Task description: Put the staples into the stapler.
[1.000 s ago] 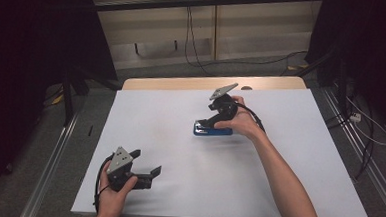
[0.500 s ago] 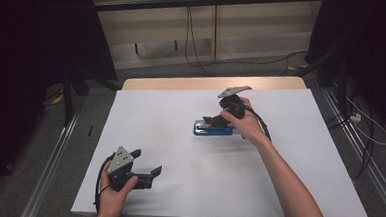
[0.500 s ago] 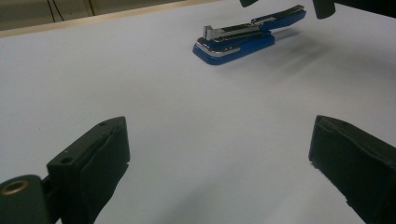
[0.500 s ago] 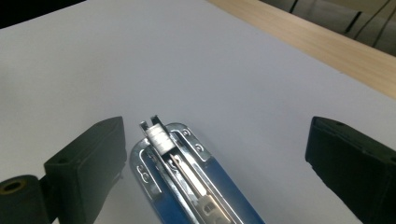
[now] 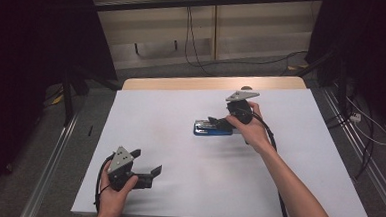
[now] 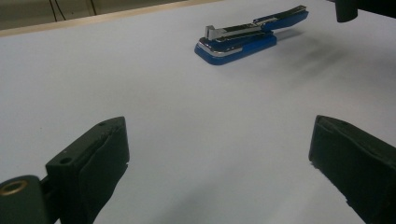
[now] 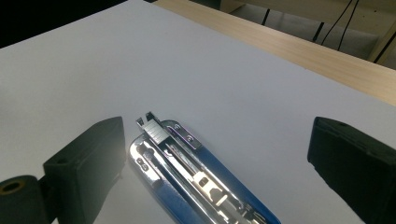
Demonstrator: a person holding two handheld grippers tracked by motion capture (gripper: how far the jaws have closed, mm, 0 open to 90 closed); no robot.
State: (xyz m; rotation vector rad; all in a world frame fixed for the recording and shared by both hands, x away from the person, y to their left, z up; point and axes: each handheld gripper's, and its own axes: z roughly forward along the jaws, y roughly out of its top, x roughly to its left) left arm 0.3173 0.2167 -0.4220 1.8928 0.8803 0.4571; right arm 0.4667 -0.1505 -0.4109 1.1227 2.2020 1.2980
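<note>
Now my right gripper (image 5: 219,123) has just spread wide off the blue metal stapler (image 5: 213,128) (released, I reckon); left gripper (image 5: 145,167) gapes empty.

Stapler (image 5: 213,127) lies flat on the surface (image 5: 180,113), right of centre, toward the far edge. Right gripper (image 5: 219,122) sits at the stapler's right end, jaws spread over it without touching. Left gripper (image 5: 148,168) rests near the front left corner, well apart from the stapler.
</note>
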